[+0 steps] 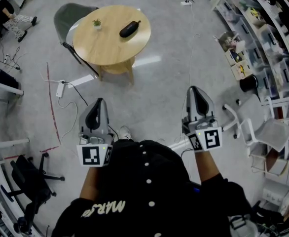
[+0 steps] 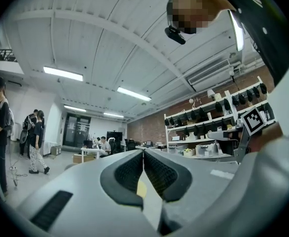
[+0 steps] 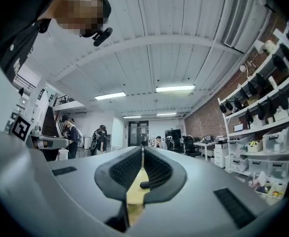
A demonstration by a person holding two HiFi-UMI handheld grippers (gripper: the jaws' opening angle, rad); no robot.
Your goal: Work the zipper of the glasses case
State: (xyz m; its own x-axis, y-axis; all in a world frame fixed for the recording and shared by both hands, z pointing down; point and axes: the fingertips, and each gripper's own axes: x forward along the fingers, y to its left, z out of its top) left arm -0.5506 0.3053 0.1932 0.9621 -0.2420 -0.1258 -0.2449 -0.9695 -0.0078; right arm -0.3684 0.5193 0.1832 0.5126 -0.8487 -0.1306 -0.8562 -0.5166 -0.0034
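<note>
The left gripper (image 1: pixel 99 101) has its jaws pressed together with nothing between them, the ribbed pads (image 2: pixel 130 171) meeting along one line in the left gripper view; the right gripper (image 1: pixel 194 89) is likewise closed and empty, its tips meeting, with only a thin slit lower down between the pads (image 3: pixel 126 168); both are held out in front of the person at about the same level, touching nothing; through that slit shows a sliver of pale wood and a small dark shape, probably the task's thing, though it is too small there to be sure; beyond the grippers lies bare floor crossed by loose cables (image 1: pixel 71 85), and well apart from both grippers stands the round wooden table (image 1: pixel 105 46); the glasses case (image 1: pixel 129 28) lies on it near the far right rim, apart from a small potted plant (image 1: pixel 97 23), with a chair (image 1: pixel 67 18) tucked in on the table's left; so the task has not begun, and the risks lie ahead; the cables could catch a foot on the way over; the case rests loose and close to the rim, so a tug on the zipper pull with one gripper, before the other has pinned the body, would likely drag it across the wood or off the edge; jaws brought in closed would only nudge it, so they must part first.
</note>
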